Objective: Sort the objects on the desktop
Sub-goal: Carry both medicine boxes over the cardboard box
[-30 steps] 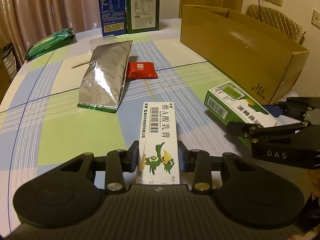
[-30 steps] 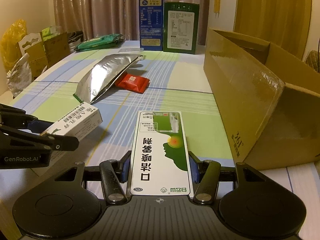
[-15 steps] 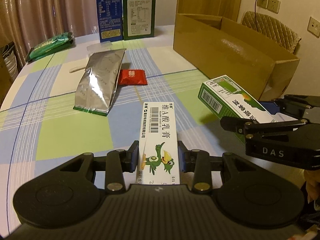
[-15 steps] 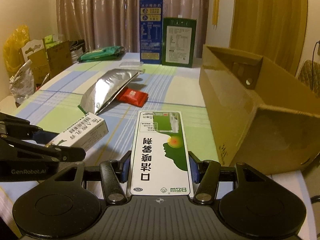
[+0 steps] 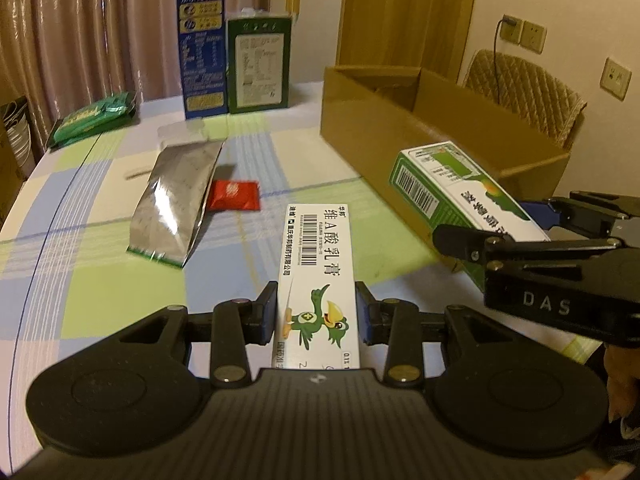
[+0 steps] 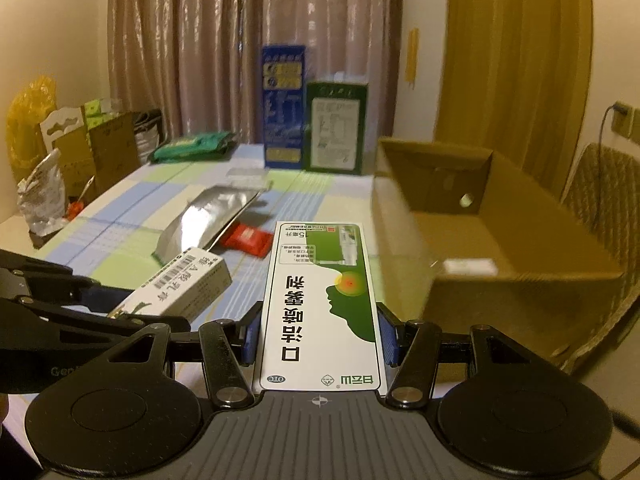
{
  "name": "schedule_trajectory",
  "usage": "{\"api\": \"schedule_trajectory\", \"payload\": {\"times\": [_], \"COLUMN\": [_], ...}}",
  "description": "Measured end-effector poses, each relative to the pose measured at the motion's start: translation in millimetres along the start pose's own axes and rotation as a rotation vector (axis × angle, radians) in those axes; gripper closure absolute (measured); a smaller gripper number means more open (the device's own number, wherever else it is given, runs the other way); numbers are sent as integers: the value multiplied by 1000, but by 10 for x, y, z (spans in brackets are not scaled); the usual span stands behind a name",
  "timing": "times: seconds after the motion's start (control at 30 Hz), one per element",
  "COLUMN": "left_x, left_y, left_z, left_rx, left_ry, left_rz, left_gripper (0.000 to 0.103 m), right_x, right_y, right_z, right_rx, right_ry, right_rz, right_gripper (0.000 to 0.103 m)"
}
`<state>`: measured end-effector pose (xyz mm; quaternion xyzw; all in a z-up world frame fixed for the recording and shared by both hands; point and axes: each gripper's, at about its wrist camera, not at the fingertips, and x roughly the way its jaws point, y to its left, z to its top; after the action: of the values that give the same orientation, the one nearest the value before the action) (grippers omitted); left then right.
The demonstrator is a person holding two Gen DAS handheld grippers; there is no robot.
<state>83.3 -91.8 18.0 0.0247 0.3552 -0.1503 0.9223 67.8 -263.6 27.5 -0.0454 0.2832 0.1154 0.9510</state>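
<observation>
two small boxes in your grip, one per gripper, both lifted off the table.
- item 1: narrow white box with a green bird (image 5: 318,280), pinched by its long sides in your left gripper (image 5: 318,314); also seen from the right camera (image 6: 188,286), low on the left.
- item 2: wider green-and-white box (image 6: 322,300), pinched by its long sides in your right gripper (image 6: 320,336); from the left camera it shows at the right (image 5: 460,188), in front of the carton's near wall.

one open cardboard carton (image 6: 520,284) on the right side of the table, top open, a pale slip lying on its floor.

left lying on the checked tablecloth (image 5: 80,280):
- one silver foil pouch (image 5: 176,200), flat, ahead and to the left.
- one red packet (image 5: 234,196), just beside the pouch's right edge.
- one green bag (image 5: 92,118), far left corner.
- one clear flat pack (image 5: 182,132), beyond the pouch; blurred.

standing at the far edge, side by side: one tall blue box (image 5: 202,52), one green box (image 5: 258,64).

off the table to the left: paper bags and a yellow sack (image 6: 28,128). one padded chair (image 5: 524,92) behind the carton.

nothing lies between the held boxes and the carton's opening.
</observation>
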Motion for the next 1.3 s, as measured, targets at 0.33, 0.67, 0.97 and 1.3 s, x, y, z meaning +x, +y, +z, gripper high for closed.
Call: {"api": "schedule_trajectory", "payload": {"times": [0.33, 0.67, 0.97, 1.3], "left_x": [8, 263, 542, 848], "left_y": [-497, -994, -1165, -1294], "left_z": [559, 956, 1192, 1409], "left_rx": [36, 68, 75, 44], "left_ry": [-71, -86, -80, -70], "left_rz": [-47, -103, -141, -190], "left_gripper": [70, 70, 70, 70], "right_x": [-221, -229, -127, 37], "right_y": [-621, -1296, -1655, -1942], "right_z": [454, 659, 675, 737], "right_rx": [50, 76, 102, 134], "right_ry": [-49, -67, -39, -25], "right_rz": [-72, -130, -145, -166], "right_gripper": [50, 50, 50, 50]}}
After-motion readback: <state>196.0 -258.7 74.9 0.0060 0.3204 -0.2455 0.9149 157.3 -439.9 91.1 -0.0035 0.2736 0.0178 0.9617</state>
